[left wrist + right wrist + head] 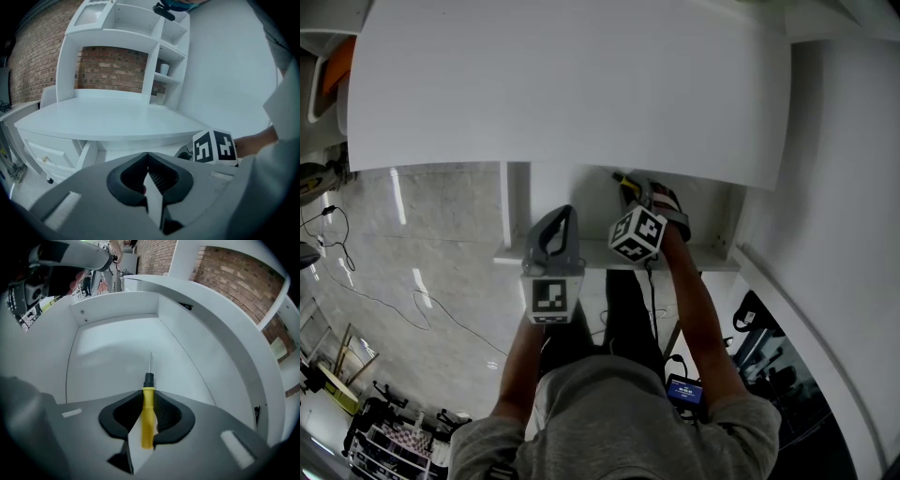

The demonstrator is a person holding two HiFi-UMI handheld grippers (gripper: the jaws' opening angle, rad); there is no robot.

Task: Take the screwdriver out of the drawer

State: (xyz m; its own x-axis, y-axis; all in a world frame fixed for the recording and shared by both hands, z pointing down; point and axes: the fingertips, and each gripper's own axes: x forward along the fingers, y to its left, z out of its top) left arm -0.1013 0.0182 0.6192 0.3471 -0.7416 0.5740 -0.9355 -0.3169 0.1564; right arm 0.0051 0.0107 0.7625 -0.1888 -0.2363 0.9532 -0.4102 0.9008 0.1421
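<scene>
The desk (pixel 562 84) is viewed from overhead, steeply downward. In the left gripper view, taken low at the desk's front edge, the shelves (pixel 140 28) are faced across the top. The drawer (pixel 117 348) is looked into closely in the right gripper view. Its screwdriver (pixel 148 404) is shared with the head view at upper centre. The cube (pixel 214 147) is shared by the head and left gripper views.

Bright even light, fisheye-warped, dark vignetted corners
</scene>
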